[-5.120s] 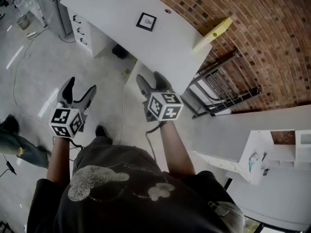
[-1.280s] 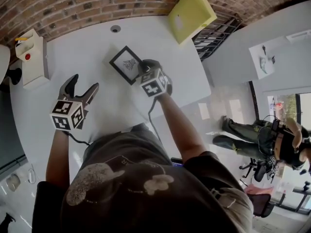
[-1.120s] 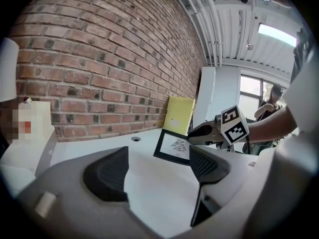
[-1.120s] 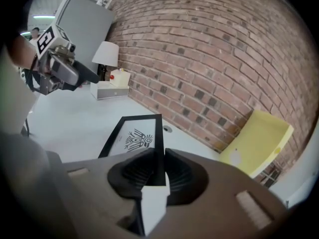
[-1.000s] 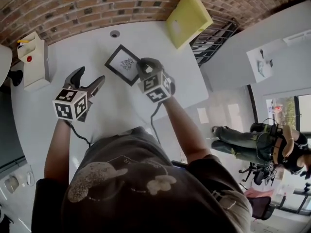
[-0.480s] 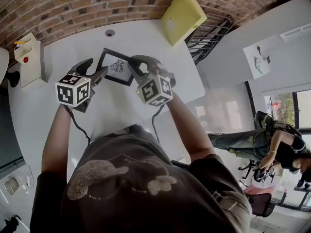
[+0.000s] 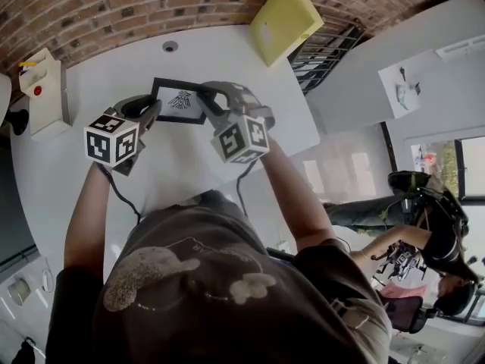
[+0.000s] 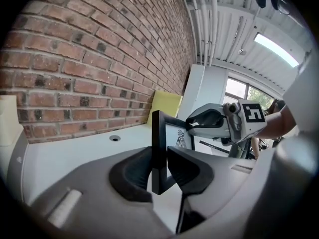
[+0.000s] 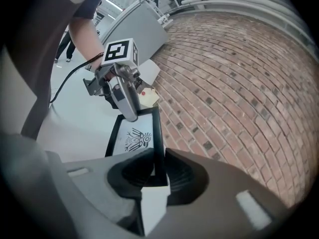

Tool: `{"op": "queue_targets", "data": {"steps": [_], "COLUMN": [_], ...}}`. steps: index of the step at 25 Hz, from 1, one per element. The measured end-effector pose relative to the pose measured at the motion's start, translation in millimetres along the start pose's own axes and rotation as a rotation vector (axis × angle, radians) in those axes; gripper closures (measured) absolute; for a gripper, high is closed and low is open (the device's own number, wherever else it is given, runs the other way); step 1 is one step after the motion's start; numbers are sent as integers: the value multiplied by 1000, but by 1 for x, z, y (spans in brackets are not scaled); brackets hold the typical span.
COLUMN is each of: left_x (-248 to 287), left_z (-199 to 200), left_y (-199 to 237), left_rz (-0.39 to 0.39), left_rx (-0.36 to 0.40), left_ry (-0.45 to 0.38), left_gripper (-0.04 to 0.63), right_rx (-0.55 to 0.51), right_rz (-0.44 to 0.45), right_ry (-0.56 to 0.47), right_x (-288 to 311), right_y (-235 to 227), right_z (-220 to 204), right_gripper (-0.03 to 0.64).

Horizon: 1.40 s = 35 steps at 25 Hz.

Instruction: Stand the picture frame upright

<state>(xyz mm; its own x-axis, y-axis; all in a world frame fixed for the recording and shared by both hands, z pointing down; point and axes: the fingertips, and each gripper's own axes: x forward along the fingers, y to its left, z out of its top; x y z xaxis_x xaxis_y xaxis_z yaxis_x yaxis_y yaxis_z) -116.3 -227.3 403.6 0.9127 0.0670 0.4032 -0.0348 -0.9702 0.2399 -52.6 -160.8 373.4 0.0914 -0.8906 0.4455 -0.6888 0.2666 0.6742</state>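
Five seconds back the person stood away from the worktop [image 7: 227, 51] with both grippers in the air. The picture frame [image 7: 179, 101] then lay flat and far off. A second ago it was still flat, sitting as a diamond, and the left gripper [image 7: 145, 111] hung wide open and well apart from it. That gripper has since crossed to the frame's left edge. Its jaws have just been closing, and they now pinch that edge between them. The frame has swung square between the left gripper and the right gripper [image 7: 206, 97]. Its face has tipped up from the worktop and stands steeply on edge in the left gripper view.
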Motion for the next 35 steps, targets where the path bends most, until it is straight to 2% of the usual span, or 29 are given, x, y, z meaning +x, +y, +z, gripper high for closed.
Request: {"op": "queue_targets", "data": {"steps": [4,10,20,24,30,32,35], "left_x": [1,17,74,96,130,140,154], "left_z": [10,32,61,78,98,103,106], "left_y": [-5,-13,-13,-10,6,10,16], "left_rz": [-14,-38,42,80,99,100,97], "left_rx": [38,18,27,38,-33,-44,-58], "left_ry": [-45,-126,-133,-148,-218,-228,-237], "left_gripper": [508,509,509,509,509,509,511], "right_rx": [60,223,485,603,854,881,847], "right_rz": [-35,-130,-136,-104,4,21,32], "right_ry": [7,-36,-106,-90,-147,-159,-152], "right_x": [-2,-8,-2,5,28,35,47], "right_y": [-7,-36,-90,-112,-136,-145,-154], "right_z": [-7,-26,-82,-112,-146,-154,-164], "right_gripper": [540,522,508,508,508,508,508]}}
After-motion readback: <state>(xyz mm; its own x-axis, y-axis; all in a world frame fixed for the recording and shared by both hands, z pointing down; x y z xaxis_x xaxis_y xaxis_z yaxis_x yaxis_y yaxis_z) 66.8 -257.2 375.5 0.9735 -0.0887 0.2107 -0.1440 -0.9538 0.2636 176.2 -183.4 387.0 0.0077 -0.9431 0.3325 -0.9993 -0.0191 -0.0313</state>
